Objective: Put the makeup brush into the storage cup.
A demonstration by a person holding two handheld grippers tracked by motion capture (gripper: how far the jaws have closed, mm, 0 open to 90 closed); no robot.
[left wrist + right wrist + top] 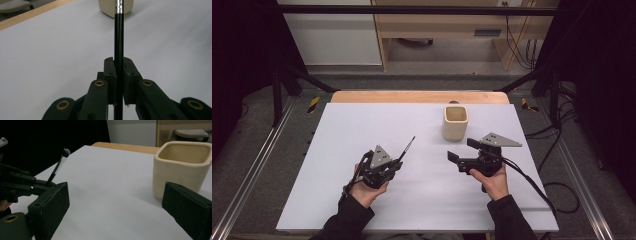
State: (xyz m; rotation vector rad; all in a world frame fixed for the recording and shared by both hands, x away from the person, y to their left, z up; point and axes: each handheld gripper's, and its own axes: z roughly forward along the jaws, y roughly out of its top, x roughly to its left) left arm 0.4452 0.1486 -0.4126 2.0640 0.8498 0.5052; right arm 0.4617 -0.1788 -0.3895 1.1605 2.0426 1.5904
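A: Brush (407, 148) pos?
B: Clamped in left claw (398, 161), tip up, above desk (362, 125).
A: Right claw (460, 149)?
B: Jaws apart, holding nothing, near cup (455, 122).

High view looks forward and down from above the person's side, taking in the whole table (337, 200) from some way off. Left gripper view sits close behind the left gripper (119, 75), facing along its jaws and the brush (119, 45) toward the cup (107, 7) ahead, probably slightly downward. Right gripper view rides the right gripper (120, 205), low over the table, cup near its right jaw, left gripper beyond its left jaw. All three share cup and brush.
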